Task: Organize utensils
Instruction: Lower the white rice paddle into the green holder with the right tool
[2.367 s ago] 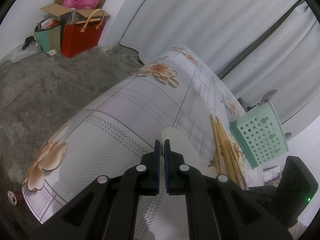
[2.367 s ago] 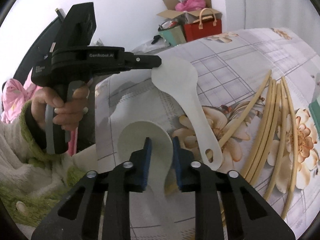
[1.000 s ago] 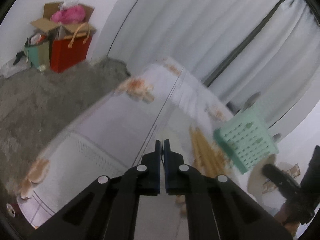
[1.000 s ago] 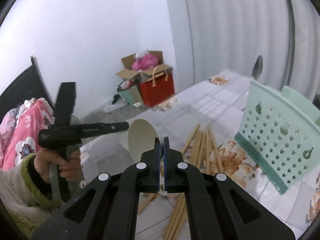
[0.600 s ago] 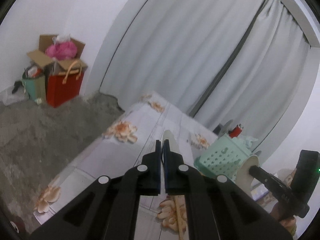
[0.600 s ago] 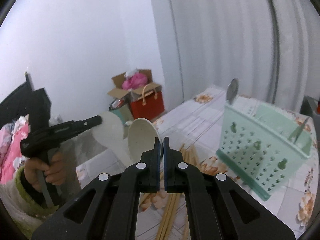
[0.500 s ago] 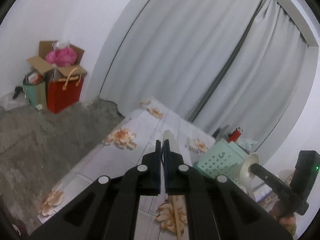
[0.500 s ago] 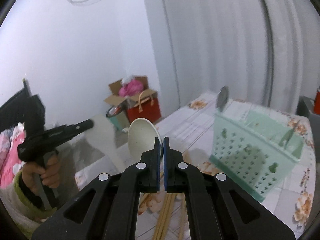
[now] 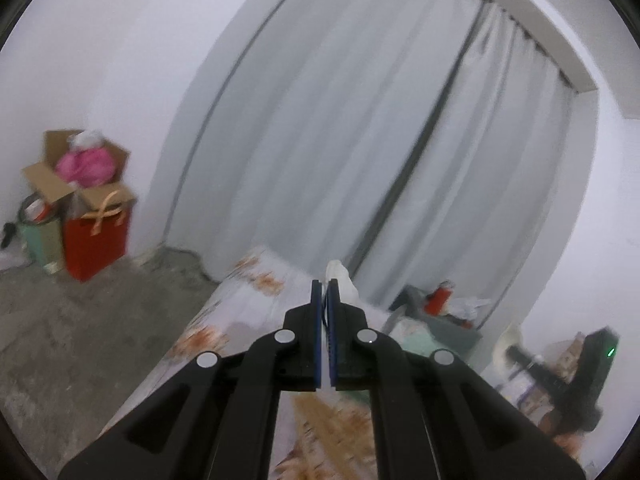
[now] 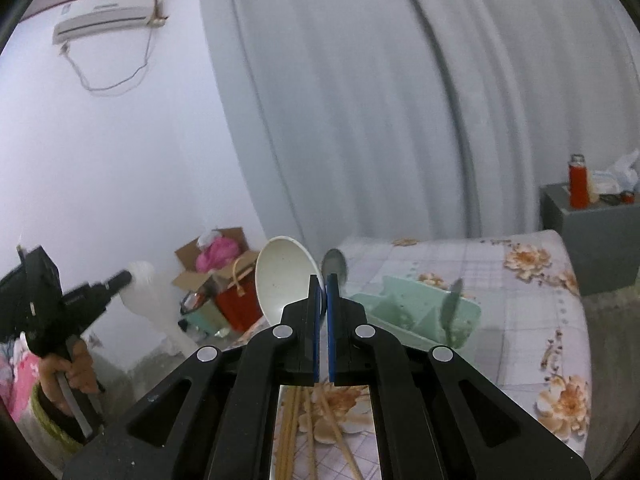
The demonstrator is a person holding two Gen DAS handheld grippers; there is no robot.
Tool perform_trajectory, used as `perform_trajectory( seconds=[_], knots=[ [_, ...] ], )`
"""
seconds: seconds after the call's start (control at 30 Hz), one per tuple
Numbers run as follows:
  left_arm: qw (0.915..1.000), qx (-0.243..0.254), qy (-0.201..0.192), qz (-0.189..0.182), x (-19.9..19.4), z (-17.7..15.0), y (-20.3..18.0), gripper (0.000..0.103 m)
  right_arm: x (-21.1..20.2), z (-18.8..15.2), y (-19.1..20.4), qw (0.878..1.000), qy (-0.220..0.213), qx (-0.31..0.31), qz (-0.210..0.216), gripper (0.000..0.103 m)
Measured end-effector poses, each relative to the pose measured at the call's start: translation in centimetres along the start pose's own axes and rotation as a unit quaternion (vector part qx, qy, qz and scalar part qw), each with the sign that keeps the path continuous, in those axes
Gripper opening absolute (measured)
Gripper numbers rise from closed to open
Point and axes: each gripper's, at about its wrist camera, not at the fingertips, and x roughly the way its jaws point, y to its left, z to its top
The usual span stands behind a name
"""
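My left gripper [image 9: 325,292] is shut on a white rice paddle [image 9: 338,278], held high above the floral table [image 9: 240,308]; it shows far left in the right wrist view [image 10: 142,288]. My right gripper [image 10: 323,292] is shut on a cream spoon [image 10: 282,278], its bowl raised left of the fingers. The mint green utensil basket [image 10: 408,306] stands on the table beyond the right gripper, with metal utensils [image 10: 450,304] in it. Bamboo chopsticks [image 10: 298,428] lie on the table below my right gripper.
Grey curtains [image 10: 400,100] hang behind the table. A grey stand [image 10: 592,248] with a red bottle [image 10: 577,184] is at the right. A red bag [image 9: 96,240] and cardboard box [image 9: 60,184] sit on the floor at the left.
Both grippers rose and tilted up with their utensils. The basket dropped lower and nearer in both views; the left view is blurred by motion.
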Motion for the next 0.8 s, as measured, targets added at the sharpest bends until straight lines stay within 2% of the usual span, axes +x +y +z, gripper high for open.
perform_trajectory(
  seconds=[0.17,0.3,0.37,0.57,0.8],
  knots=[
    [0.9982,0.024,-0.015,-0.054,2.7,3.1,-3.3,0.002,-0.1,-0.2,-0.3,1.000,-0.014,0.012,-0.004,0.001],
    [0.9948,0.061,-0.027,-0.077,6.0,4.4,-6.4,0.002,-0.5,-0.1,-1.3,0.999,-0.022,0.031,0.001,0.001],
    [0.9939,0.070,-0.019,-0.083,8.3,4.5,-7.4,0.002,-0.9,0.0,-1.9,0.999,-0.025,0.039,0.002,0.001],
    [0.9911,0.123,-0.006,-0.050,13.6,2.7,-9.3,0.002,-1.5,0.3,-3.1,0.998,-0.033,0.048,-0.004,0.001],
    [0.9810,0.194,0.004,-0.007,16.9,-0.7,-11.0,0.002,-1.8,0.6,-3.9,0.998,-0.039,0.054,-0.003,0.001]
  ],
)
